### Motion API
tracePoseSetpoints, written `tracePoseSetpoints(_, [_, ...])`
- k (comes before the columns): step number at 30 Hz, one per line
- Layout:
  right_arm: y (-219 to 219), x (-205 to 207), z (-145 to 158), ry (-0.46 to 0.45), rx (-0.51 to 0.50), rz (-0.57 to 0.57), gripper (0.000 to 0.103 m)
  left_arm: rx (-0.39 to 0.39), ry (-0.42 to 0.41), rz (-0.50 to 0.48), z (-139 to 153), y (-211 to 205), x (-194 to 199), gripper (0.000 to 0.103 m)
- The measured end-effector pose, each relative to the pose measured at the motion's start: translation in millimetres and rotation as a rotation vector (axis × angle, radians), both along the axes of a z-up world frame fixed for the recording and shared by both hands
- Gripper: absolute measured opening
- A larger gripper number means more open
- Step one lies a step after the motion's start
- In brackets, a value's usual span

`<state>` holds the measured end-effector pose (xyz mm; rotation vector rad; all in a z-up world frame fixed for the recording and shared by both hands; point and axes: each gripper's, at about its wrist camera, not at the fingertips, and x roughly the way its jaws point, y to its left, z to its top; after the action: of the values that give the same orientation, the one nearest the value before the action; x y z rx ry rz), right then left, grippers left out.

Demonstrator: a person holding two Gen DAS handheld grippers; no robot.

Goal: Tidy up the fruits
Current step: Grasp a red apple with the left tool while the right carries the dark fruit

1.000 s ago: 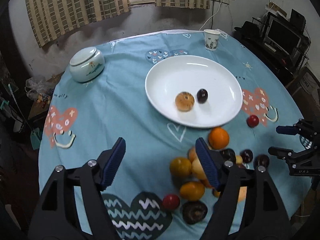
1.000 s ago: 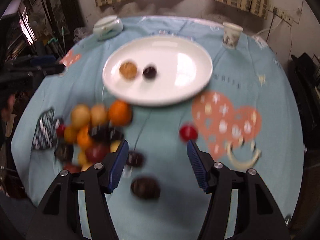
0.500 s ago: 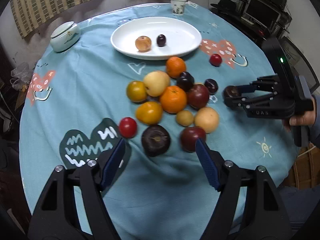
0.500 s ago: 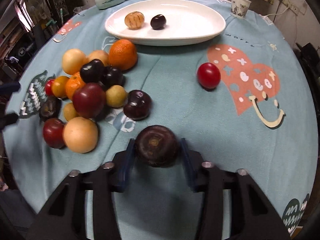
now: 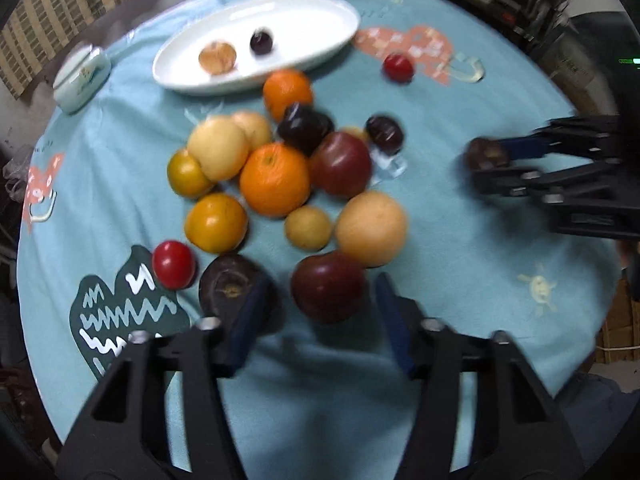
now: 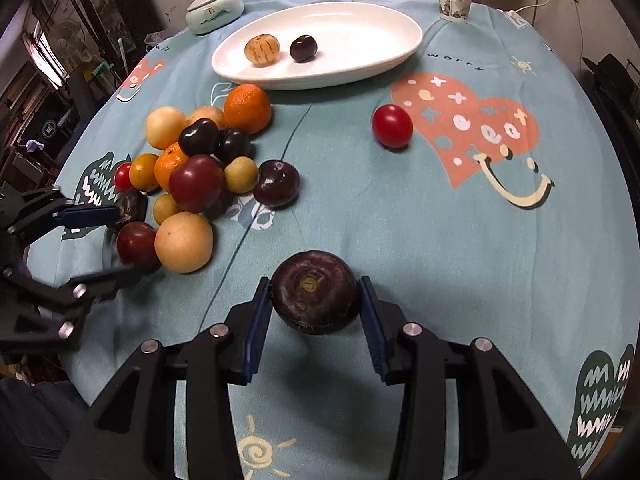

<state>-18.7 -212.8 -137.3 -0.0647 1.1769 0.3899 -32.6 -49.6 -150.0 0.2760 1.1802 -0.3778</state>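
Right gripper clamped on dark purple round fruit, blue pads on its two flanks at mid-height, stem scar facing camera; fruit sits low on table, at 6 o'clock of the white plate. Looks firm-skinned, smooth, prob. a bit slick and bruisable, so take across widest girth w/ modest squeeze, as here. Left gripper closing around a dark red plum-like fruit at 6 o'clock edge of the pile; pads flank it but not yet pressing, gap visible both sides. That one also round, light, likely to roll if nudged; neighbours (tan pear-like fruit, flat dark fruit) touch or crowd it, so approach straight down. Plate holds two fruits only. Vs. one sec ago: right gripper was open above the loose dark fruit, now gripping it; left gripper was wide, up by the plate, now down at pile's near edge w/ jaws narrower.
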Motion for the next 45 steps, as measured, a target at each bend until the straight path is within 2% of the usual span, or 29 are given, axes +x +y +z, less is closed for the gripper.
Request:
tracePoseSetpoints(2, [-1.4, -3.7, 1.2, -0.001, 0.008, 0.0, 0.044, -0.025, 0.01, -0.001, -2.6, -0.4, 2.2, 0.047])
tracePoseSetpoints(3, [-1.6, -4.6, 1.8, -0.002, 0.009, 0.0, 0.044, -0.028, 0.008, -0.009, -2.4, -2.0, 2.5, 0.041])
tracePoseSetpoints(7, [-0.7, -10.3, 7.6, -0.01, 0.022, 0.001, 0.044, -0.016, -0.014, -0.013, 3.2, -5.5, -0.3, 0.04])
tracePoseSetpoints(13, [9.7, -19.4, 21.9, -0.028, 0.077, 0.003, 0.044, -0.032, -0.115, 0.01, 45.1, 0.4, -2.4, 0.04])
tracePoseSetpoints(17, [26.5, -21.9, 29.9, -0.038, 0.129, 0.002, 0.044, -0.043, -0.191, 0.069, 74.1, 3.6, 9.0, 0.04])
tracePoseSetpoints(23, [49.2, -27.6, 39.1, -0.046, 0.165, 0.042, 0.044, -0.045, -0.217, 0.136, 95.8, 8.9, 33.8, 0.04])
tracePoseSetpoints(33, [46.1, -16.1, 44.4, -0.053, 0.163, 0.016, 0.044, -0.071, -0.232, 0.145, 107.7, 6.9, 67.8, 0.04])
tracePoseSetpoints(45, [35.3, 47.6, 63.3, -0.105, 0.14, 0.009, 0.044, -0.101, -0.217, 0.178, 103.8, 16.0, 109.4, 0.04])
